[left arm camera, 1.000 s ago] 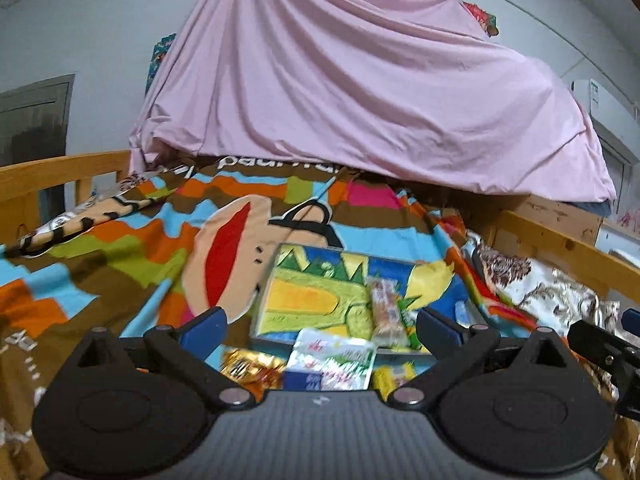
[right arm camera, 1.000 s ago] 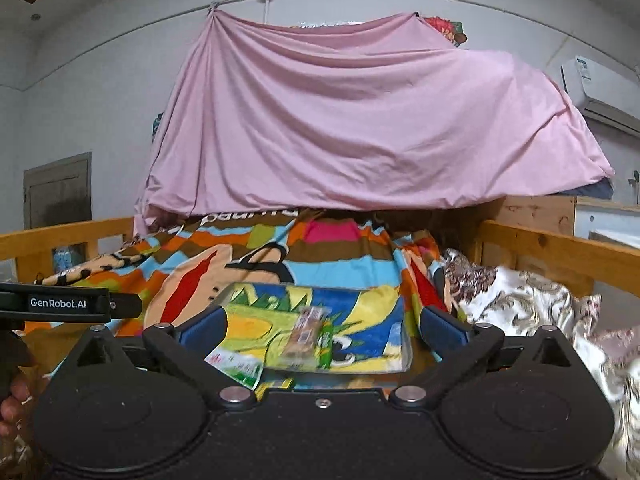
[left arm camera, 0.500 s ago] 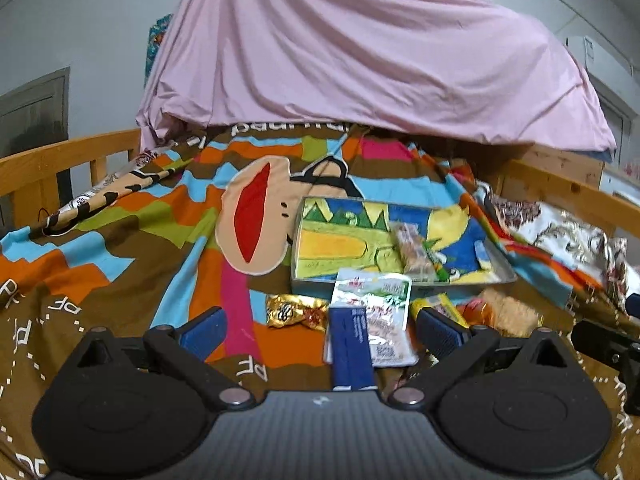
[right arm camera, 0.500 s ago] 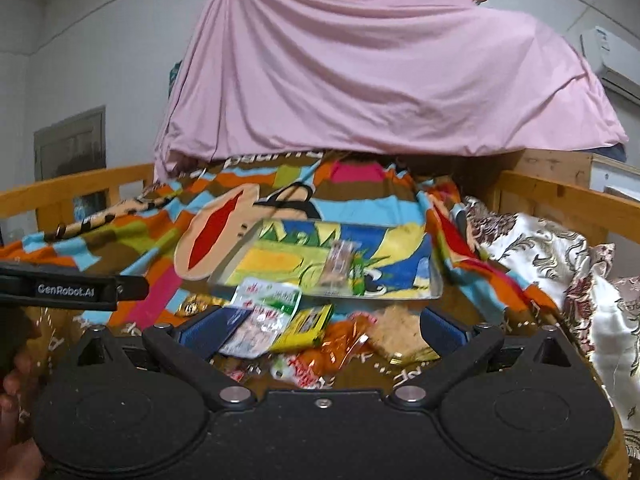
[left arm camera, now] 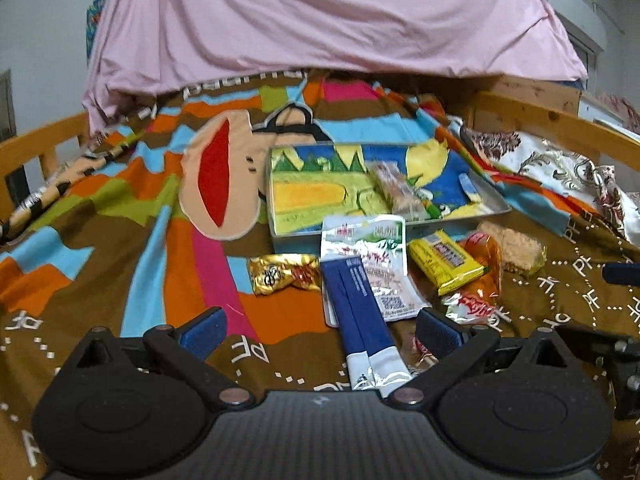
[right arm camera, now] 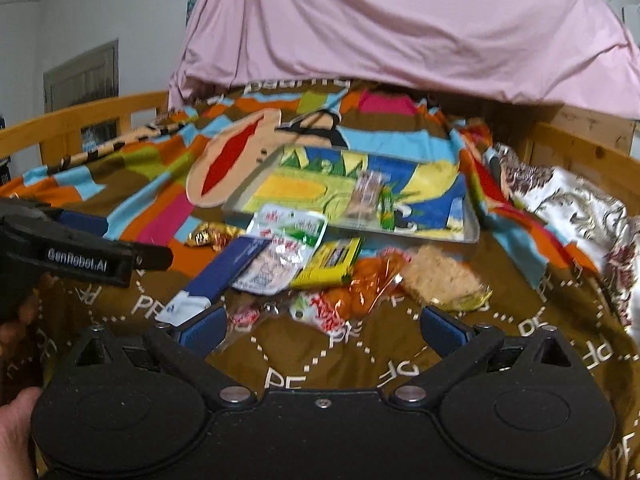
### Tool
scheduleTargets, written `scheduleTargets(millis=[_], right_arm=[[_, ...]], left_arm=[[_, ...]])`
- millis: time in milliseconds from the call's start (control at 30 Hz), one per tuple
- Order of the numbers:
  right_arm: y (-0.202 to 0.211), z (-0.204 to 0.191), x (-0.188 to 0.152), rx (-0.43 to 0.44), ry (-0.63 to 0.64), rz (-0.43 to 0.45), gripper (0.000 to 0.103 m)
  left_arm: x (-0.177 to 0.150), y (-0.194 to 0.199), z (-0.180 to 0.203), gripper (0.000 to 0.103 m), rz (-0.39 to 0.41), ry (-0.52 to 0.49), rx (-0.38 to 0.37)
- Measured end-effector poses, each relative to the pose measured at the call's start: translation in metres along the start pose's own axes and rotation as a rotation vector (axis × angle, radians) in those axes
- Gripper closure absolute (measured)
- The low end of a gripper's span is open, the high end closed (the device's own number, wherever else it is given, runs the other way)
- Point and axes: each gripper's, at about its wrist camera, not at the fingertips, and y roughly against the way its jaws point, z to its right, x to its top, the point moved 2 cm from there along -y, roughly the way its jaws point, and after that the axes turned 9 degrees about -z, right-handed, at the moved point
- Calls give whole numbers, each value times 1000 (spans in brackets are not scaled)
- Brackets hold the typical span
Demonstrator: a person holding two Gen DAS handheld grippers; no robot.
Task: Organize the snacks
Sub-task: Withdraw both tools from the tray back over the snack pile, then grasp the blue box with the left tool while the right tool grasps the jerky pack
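Inspection of the bed surface, taken left to right. On the patterned blanket (left arm camera: 120, 208) lies a loose heap of snacks in front of a metal tray (left arm camera: 490, 194). Leftmost is a gold wrapped candy (left arm camera: 282, 274); beside it a long blue packet (left arm camera: 358, 312), which overlaps a white and green pouch (left arm camera: 370, 256). Next comes a yellow bar (left arm camera: 444, 262), then an orange wrapped snack (left arm camera: 482, 268), and furthest right a clear-wrapped rice cake (left arm camera: 514, 248). One slim wrapped bar (left arm camera: 396, 192) already lies in the tray; the rest are outside it.

Judgement on the step in hand: this appears to be the approach to a first pick from the heap. It would go best if the nearest, topmost item is taken, likely the blue packet, gripped across its narrow width, so that the pouch beneath is not dragged along. Flat foil wrappers on soft bedding may slide or sink, so a low, level entry with firm closure seems advisable.

Tongs: the left gripper (left arm camera: 320, 326) has its fingers spread wide, holding nothing, with the near end of the blue packet lying between them. The right gripper (right arm camera: 322, 324) is likewise spread wide and empty, poised over the small red and white sweets (right arm camera: 320, 312), touching nothing as far as can be told.
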Motion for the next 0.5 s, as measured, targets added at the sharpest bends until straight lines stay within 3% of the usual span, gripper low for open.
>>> scheduleTargets(millis=[500], right_arm=[[-65,-32,1,-34,65,-79,1]], left_arm=[[21,-66,-11,1,-173,115,-93]])
